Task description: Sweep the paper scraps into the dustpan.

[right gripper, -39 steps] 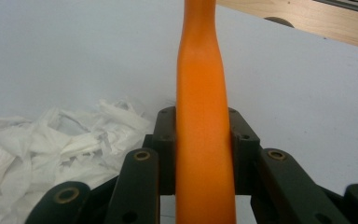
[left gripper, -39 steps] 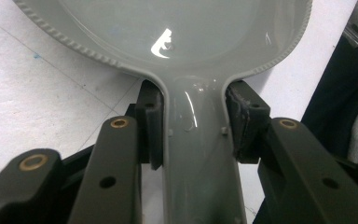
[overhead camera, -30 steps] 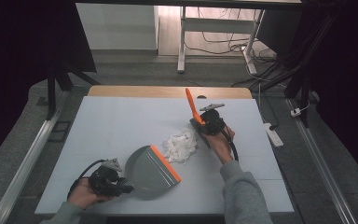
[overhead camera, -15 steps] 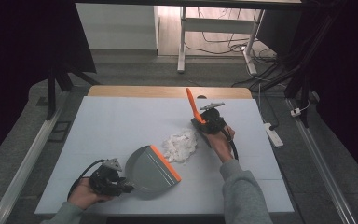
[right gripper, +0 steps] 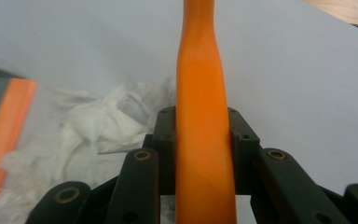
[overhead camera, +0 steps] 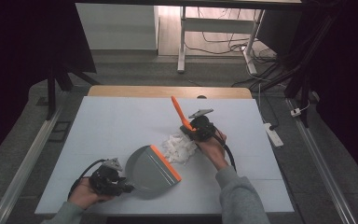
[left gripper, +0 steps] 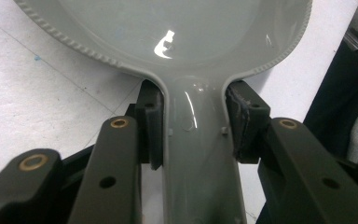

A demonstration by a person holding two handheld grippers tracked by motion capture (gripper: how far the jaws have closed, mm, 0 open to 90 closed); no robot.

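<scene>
Your left hand-held gripper sits near the table's front edge at about 7 o'clock, its jaws clamped on the handle of the grey plastic dustpan with an orange lip. The pan lies flat at the gripper's 2 o'clock, lip facing the heap of crumpled white paper, which touches it. Your right hand-held gripper is just beyond the heap, at its 1 o'clock, jaws closed on the orange brush handle, which slants up toward 11 o'clock.
</scene>
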